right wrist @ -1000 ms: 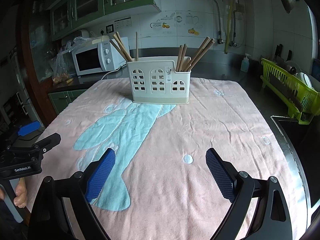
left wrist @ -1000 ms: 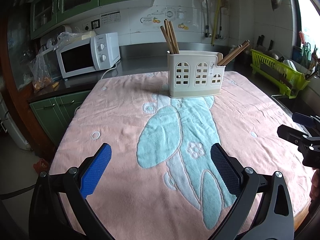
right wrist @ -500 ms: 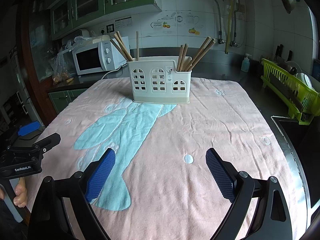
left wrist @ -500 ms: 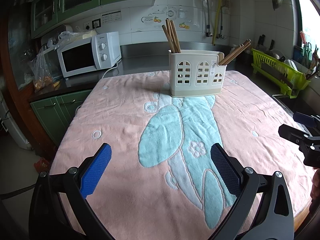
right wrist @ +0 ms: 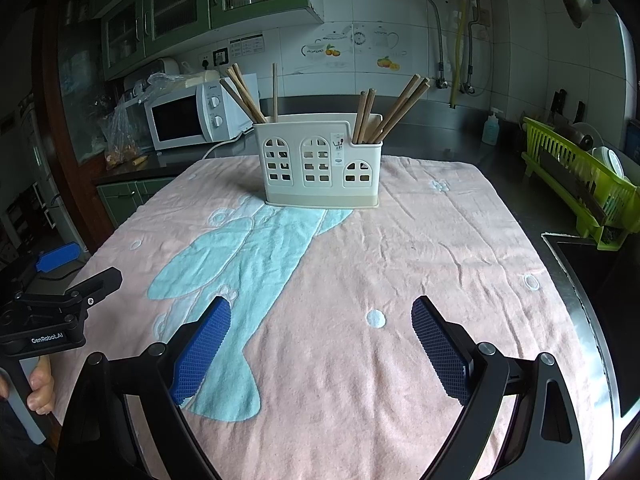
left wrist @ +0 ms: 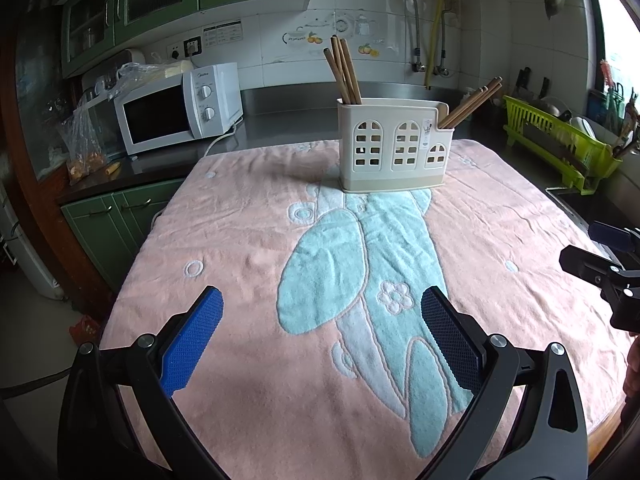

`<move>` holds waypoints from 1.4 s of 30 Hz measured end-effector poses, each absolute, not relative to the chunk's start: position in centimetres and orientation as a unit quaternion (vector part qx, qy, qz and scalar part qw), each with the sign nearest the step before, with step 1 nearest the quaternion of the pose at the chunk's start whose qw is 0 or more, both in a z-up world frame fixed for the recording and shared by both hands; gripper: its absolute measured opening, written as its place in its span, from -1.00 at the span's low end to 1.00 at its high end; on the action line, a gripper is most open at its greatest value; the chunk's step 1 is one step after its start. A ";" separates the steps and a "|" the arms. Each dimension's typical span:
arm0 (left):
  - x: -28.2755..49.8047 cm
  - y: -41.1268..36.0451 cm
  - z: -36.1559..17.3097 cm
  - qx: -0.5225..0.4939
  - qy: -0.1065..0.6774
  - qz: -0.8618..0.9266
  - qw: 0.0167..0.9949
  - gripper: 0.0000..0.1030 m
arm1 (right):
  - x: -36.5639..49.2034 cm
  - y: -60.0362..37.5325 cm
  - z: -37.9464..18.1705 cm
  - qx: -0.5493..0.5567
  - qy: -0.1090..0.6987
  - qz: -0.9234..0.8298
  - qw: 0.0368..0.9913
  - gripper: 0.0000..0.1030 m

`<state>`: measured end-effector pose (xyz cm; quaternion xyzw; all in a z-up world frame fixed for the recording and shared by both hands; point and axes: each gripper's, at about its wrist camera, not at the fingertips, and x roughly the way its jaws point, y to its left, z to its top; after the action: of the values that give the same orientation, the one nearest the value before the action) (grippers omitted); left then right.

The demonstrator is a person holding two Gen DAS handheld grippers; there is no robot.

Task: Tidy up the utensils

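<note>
Two low wrist views from the towel's [left wrist: 248, 240] near edge, both facing the distant utensil holder [right wrist: 320, 160].

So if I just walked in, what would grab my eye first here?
Likely the cream utensil holder with arched cut-outs, standing at the far end of the pink towel, wooden chopsticks fanning from both ends. Next, the blue-padded left tongs and right tongs, both open and empty over the near end.

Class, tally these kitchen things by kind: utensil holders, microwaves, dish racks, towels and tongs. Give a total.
Utensil holder: 1
Microwave: 1
Green dish rack: 1
Pink towel: 1
Tongs: 2, the left tongs and the right tongs
Total: 6
</note>
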<state>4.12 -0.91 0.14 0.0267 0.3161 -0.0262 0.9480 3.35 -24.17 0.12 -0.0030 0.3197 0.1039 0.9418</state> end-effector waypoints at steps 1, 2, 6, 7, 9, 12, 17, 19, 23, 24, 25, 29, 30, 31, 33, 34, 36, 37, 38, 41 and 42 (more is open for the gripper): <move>4.1 -0.9 0.2 0.026 0.316 -0.027 0.948 0.91 | 3.4 -24.2 0.1 -0.003 0.320 0.104 0.942 0.72; 4.1 -1.0 0.1 0.027 0.316 -0.026 0.948 0.91 | 3.4 -24.2 0.1 -0.004 0.320 0.103 0.942 0.72; 4.2 -1.0 0.1 0.027 0.317 -0.026 0.948 0.91 | 3.4 -24.1 0.2 -0.003 0.319 0.104 0.942 0.72; 4.1 -1.0 0.1 0.028 0.317 -0.026 0.948 0.91 | 3.3 -24.1 0.2 -0.004 0.320 0.105 0.942 0.72; 4.1 -1.0 0.1 0.027 0.317 -0.026 0.948 0.91 | 3.4 -24.1 0.2 -0.004 0.320 0.105 0.942 0.72; 4.1 -1.0 0.2 0.027 0.317 -0.025 0.948 0.91 | 3.3 -24.1 0.3 -0.004 0.320 0.106 0.942 0.72; 4.2 -1.1 0.1 0.027 0.318 -0.024 0.947 0.91 | 3.3 -24.1 0.2 -0.004 0.320 0.106 0.941 0.72; 4.1 -1.0 0.1 0.027 0.318 -0.025 0.947 0.91 | 3.3 -24.1 0.2 -0.004 0.320 0.107 0.941 0.72; 4.1 -1.0 0.1 0.028 0.317 -0.025 0.948 0.91 | 3.3 -24.1 0.3 -0.003 0.321 0.106 0.941 0.72; 4.2 -1.0 0.1 0.028 0.317 -0.024 0.948 0.91 | 3.3 -24.1 0.3 -0.003 0.322 0.106 0.941 0.72; 4.2 -0.9 0.1 0.026 0.317 -0.023 0.948 0.91 | 3.3 -24.0 0.3 -0.004 0.322 0.105 0.941 0.72; 4.3 -0.9 0.1 0.027 0.318 -0.023 0.947 0.91 | 3.3 -24.0 0.4 -0.005 0.320 0.107 0.941 0.72; 4.2 -0.9 0.1 0.026 0.318 -0.023 0.947 0.91 | 3.3 -24.0 0.4 -0.004 0.321 0.107 0.941 0.72; 4.2 -0.8 0.1 0.025 0.317 -0.022 0.948 0.91 | 3.3 -24.0 0.4 -0.004 0.321 0.107 0.941 0.72; 4.2 -0.8 0.2 0.024 0.316 -0.022 0.948 0.91 | 3.4 -24.0 0.4 -0.005 0.321 0.107 0.941 0.72; 4.2 -0.7 0.2 0.024 0.316 -0.021 0.948 0.91 | 3.3 -24.0 0.4 -0.004 0.321 0.107 0.941 0.72; 4.2 -0.7 0.2 0.024 0.316 -0.020 0.948 0.91 | 3.3 -24.0 0.4 -0.005 0.321 0.107 0.941 0.72; 4.2 -0.7 0.2 0.023 0.316 -0.018 0.948 0.91 | 3.3 -24.0 0.4 -0.005 0.321 0.107 0.941 0.72; 4.2 -0.7 0.2 0.024 0.317 -0.018 0.948 0.91 | 3.3 -24.0 0.4 -0.005 0.321 0.107 0.941 0.72; 4.2 -0.6 0.2 0.024 0.317 -0.016 0.948 0.91 | 3.3 -24.1 0.4 -0.004 0.320 0.107 0.941 0.72; 4.2 -0.6 0.2 0.024 0.317 -0.016 0.948 0.91 | 3.3 -24.0 0.4 -0.004 0.320 0.107 0.941 0.72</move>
<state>4.21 -0.59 0.19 0.0235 0.3170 -0.0157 0.9480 3.29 -24.02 0.40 -0.0042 0.3197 0.1072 0.9414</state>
